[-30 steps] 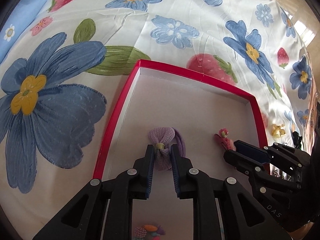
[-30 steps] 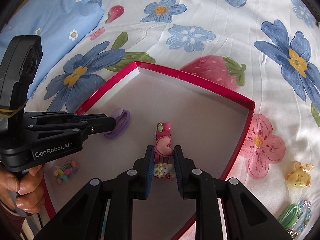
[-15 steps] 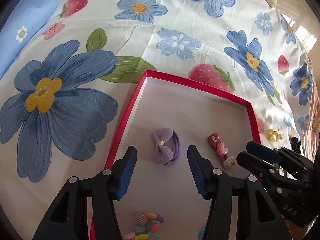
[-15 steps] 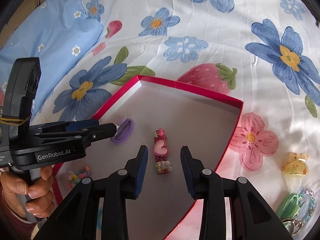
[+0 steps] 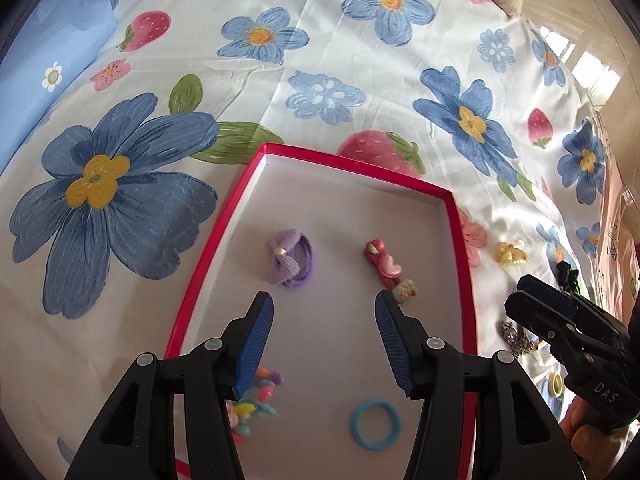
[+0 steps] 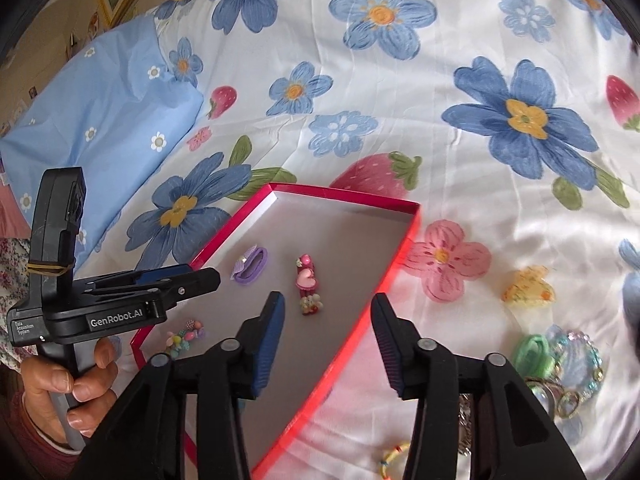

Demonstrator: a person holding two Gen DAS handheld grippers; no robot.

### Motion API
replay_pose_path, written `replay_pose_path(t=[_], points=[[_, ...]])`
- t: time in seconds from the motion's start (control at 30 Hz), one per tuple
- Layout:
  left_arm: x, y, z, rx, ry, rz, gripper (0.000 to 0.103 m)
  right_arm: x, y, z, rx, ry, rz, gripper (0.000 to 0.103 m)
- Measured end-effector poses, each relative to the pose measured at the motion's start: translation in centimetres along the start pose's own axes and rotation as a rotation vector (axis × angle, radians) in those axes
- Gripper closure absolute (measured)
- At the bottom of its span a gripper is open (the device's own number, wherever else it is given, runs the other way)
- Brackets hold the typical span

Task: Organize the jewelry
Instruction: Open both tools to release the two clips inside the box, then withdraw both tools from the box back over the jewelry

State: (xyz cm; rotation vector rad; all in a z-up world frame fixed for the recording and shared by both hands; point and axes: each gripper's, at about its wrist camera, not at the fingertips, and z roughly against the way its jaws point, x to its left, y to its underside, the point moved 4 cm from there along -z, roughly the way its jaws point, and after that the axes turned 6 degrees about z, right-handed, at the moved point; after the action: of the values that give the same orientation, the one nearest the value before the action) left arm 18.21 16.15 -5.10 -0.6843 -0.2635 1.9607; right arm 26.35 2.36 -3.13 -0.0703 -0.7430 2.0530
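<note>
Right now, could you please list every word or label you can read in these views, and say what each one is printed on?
"GenRobot.AI": white print on the side of the black left gripper.
"DAS": white letters on the black right gripper body.
Small white lines on the left gripper's rear: "Data Acquisition System", barely legible.

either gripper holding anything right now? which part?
Nothing held. Left gripper is open and empty; right gripper is opening, empty. Purple bow and pink clip lie in the box.

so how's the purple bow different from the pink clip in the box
The purple bow is soft fabric, one colour, with a loop band beside it; the pink clip is hard and glossy with a heart and small charms. The bow is squat and lies nearer the red box's left wall; the clip is long and narrow, nearer the right wall. Both lie loose on the box floor, ungripped.
</note>
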Motion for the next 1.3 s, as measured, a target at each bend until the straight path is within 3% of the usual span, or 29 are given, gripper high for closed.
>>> replay_pose_path(t=[0.7, 1.3], points=[[-8.3, 3.9, 2.3, 0.035, 0.098, -0.178, 0.049, -9.2, 6.8, 9.3, -0.059, 0.159, -0.175, 0.052], [-13.6, 5.7, -1.0, 0.108, 0.121, -0.289, 0.049, -14.0, 10.1, 10.8, -0.054, 0.203, -0.274, 0.052]])
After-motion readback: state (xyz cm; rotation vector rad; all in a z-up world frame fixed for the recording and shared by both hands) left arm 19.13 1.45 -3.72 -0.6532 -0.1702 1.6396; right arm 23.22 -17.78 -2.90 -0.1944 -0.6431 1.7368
